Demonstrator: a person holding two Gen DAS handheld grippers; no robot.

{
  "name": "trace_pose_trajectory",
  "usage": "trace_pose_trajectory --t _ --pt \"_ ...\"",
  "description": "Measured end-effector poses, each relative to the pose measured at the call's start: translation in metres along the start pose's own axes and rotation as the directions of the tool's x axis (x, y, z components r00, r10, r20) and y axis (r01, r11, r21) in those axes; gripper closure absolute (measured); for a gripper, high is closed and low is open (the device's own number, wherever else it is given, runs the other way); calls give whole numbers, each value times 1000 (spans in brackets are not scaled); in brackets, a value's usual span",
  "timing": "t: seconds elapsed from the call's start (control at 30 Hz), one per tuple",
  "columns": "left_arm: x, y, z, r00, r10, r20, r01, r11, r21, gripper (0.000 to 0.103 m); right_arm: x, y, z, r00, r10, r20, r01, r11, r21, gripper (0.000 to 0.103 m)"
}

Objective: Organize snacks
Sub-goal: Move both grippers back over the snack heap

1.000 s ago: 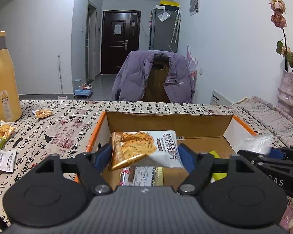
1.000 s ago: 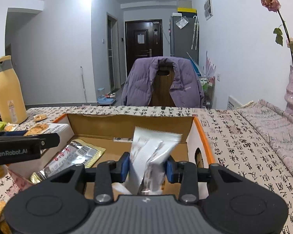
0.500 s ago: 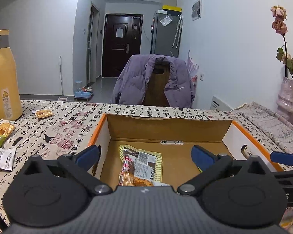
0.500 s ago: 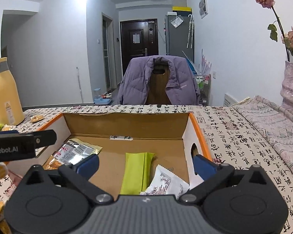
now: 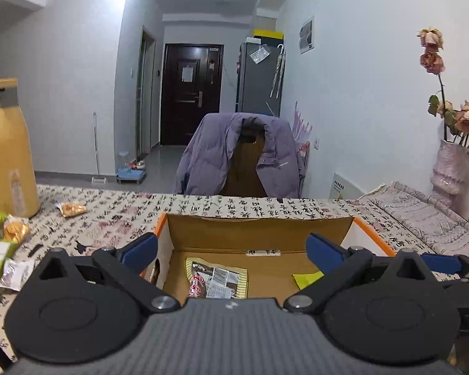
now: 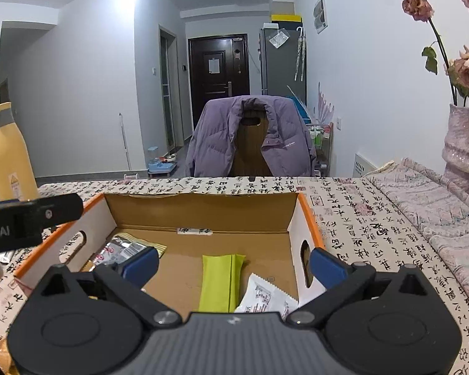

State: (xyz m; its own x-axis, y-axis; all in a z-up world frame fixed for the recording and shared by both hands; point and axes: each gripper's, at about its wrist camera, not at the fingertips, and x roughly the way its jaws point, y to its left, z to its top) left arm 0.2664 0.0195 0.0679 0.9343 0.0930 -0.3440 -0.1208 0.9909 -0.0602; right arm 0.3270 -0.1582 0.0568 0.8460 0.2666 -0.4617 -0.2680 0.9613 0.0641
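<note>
Between placements, both tools empty over the cardboard box [image 6: 203, 209].

Left gripper [image 5: 231, 248] and right gripper [image 6: 234, 261] spread wide, gripping nothing; inside the box 3 packets: white packet [image 6: 265, 297], green packet [image 6: 219, 281], foil packet [image 5: 217, 279]. Next, probably: reaching left for loose snacks [image 5: 3, 250] beside the yellow bottle [image 5: 7, 150].

My right gripper's body covers the near ends of the green packet [image 6: 221, 281] and white packet [image 6: 265, 297]. Its left fingertip hides part of the silver packet [image 6: 122, 248], print unreadable.
</note>
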Motion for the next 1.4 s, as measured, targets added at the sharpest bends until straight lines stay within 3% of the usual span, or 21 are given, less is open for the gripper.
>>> trace_pose_trajectory --t 0.1,0.5,1.03,1.4 --pt "-13 2 1 1000 -26 1 26 1000 -9 0 -13 4 2 1000 -4 13 4 1000 -16 0" --pt "-78 13 -14 1000 -17 19 17 1000 -8 0 -75 19 -19 999 25 19 -25 999 -38 0" --pt "-148 33 -72 999 -15 -36 15 1000 12 0 -147 23 -75 999 45 -13 -45 999 -25 0" --pt "-165 46 -116 994 -21 -111 23 1000 17 0 -168 21 -119 997 44 -71 -45 999 -15 0"
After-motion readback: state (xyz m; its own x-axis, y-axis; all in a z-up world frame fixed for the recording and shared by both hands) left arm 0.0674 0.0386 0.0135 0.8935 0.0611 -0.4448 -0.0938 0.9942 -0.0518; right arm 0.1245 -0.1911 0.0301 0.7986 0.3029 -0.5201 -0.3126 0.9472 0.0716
